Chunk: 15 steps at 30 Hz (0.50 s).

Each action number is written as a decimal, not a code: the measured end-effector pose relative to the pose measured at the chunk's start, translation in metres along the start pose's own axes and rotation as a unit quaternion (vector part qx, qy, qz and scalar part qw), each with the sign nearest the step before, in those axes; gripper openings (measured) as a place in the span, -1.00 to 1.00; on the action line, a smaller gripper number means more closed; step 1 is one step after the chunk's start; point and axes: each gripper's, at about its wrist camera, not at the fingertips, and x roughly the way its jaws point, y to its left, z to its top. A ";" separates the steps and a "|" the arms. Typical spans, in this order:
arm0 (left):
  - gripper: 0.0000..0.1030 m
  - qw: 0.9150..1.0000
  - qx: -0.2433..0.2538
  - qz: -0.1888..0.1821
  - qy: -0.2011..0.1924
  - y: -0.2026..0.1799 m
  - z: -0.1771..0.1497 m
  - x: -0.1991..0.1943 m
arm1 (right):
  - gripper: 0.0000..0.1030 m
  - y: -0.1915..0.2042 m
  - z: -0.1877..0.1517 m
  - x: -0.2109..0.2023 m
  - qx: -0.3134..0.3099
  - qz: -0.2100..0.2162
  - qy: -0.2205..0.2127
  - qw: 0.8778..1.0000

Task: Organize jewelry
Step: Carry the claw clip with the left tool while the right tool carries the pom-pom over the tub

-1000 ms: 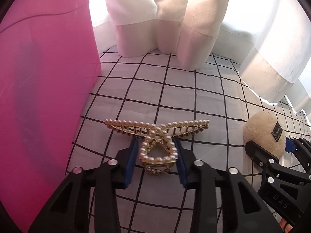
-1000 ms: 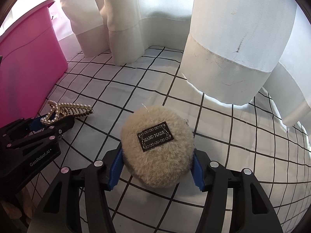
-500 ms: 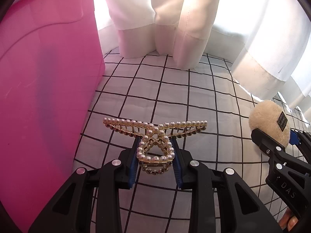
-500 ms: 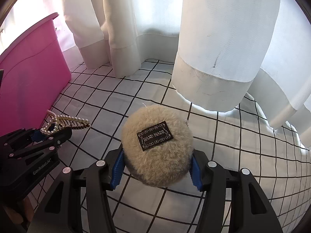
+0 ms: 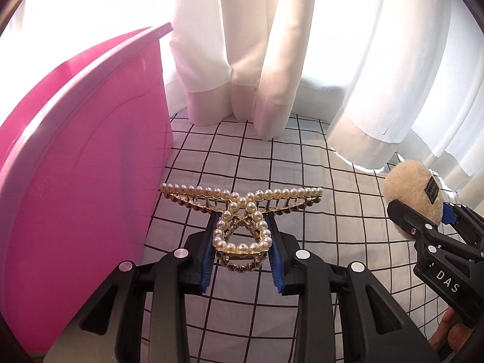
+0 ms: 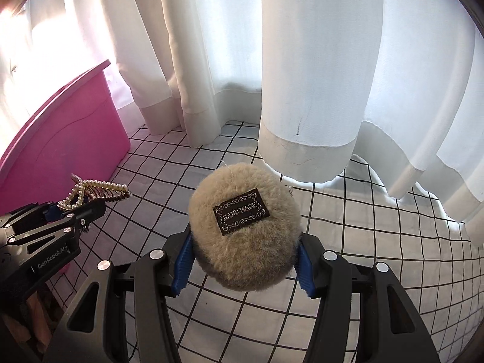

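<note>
A gold hair claw set with pearls [image 5: 240, 211] hangs above the checked cloth, its looped handle pinched between the blue pads of my left gripper [image 5: 242, 239]. In the right wrist view the same claw [image 6: 96, 192] shows at the left, in that gripper [image 6: 72, 211]. A round beige fluffy pouch with a black label [image 6: 245, 230] is lifted off the cloth, squeezed between the pads of my right gripper [image 6: 243, 260]. From the left wrist camera the pouch [image 5: 411, 193] and the right gripper [image 5: 423, 220] appear at the right edge.
A tall pink plastic bin [image 5: 75, 166] stands close on the left, its rim [image 6: 60, 96] above the claw. White curtains [image 6: 308, 90] hang along the back onto the white cloth with black grid lines [image 5: 272, 163]. A hand shows at the lower right [image 5: 450, 332].
Both grippers have risen from the cloth with their objects held. The bin's rim and more of the curtains have come into view.
</note>
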 end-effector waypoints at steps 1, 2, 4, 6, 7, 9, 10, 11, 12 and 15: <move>-0.41 1.000 0.003 -0.002 -0.006 -0.001 0.002 -0.006 | 0.05 0.001 0.001 -0.006 -0.002 0.000 -0.004 1.000; -0.41 1.000 0.006 -0.003 -0.012 -0.003 0.003 -0.014 | 0.05 0.001 0.003 -0.014 -0.004 -0.001 -0.009 1.000; -0.41 1.000 0.011 -0.003 -0.025 -0.006 0.009 -0.024 | 0.05 0.005 0.008 -0.024 -0.007 -0.002 -0.020 1.000; -0.41 0.999 0.011 -0.003 -0.037 -0.008 0.015 -0.034 | 0.05 0.007 0.013 -0.035 -0.010 -0.003 -0.030 1.000; -0.41 0.999 0.012 -0.003 -0.042 -0.009 0.019 -0.039 | 0.05 0.008 0.016 -0.039 -0.010 -0.003 -0.035 0.999; -0.41 0.998 0.011 -0.001 -0.055 -0.011 0.026 -0.051 | 0.05 0.009 0.021 -0.051 -0.012 -0.001 -0.046 0.999; -0.41 0.998 0.011 0.003 -0.060 -0.011 0.030 -0.056 | 0.05 0.011 0.024 -0.057 -0.013 0.000 -0.052 0.999; -0.41 0.998 0.010 0.006 -0.067 -0.011 0.033 -0.062 | 0.05 0.013 0.027 -0.063 -0.014 0.001 -0.060 0.998; -0.41 0.997 0.008 0.008 -0.073 -0.010 0.036 -0.068 | 0.05 0.014 0.030 -0.069 -0.017 0.002 -0.067 0.998; -0.41 0.996 0.001 0.012 -0.093 -0.007 0.044 -0.086 | 0.05 0.022 0.041 -0.085 -0.029 0.006 -0.086 0.996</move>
